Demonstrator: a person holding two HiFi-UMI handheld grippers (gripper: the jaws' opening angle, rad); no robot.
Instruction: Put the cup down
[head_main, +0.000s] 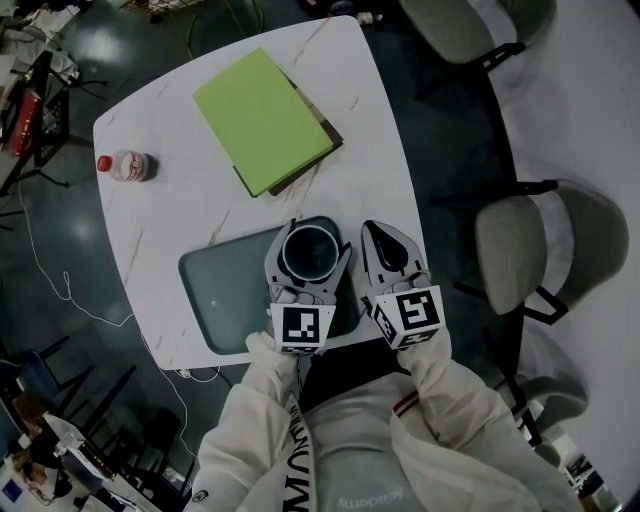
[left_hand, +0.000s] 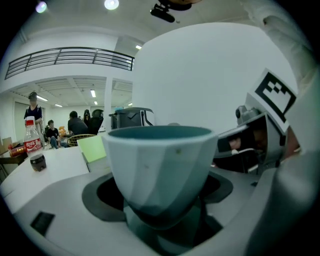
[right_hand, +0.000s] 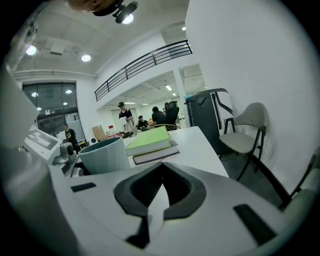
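The faceted pale grey cup (left_hand: 157, 165) sits clasped between the left gripper's (head_main: 310, 240) jaws above a dark green tray (head_main: 215, 290). The right gripper (right_hand: 160, 195) is clenched empty just beside it.

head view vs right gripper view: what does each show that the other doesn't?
Head view only: the dark tray under the left claw. Right gripper view only: balcony railing, people in the background. Both: the cup in the left claw, green book, white table, a chair.
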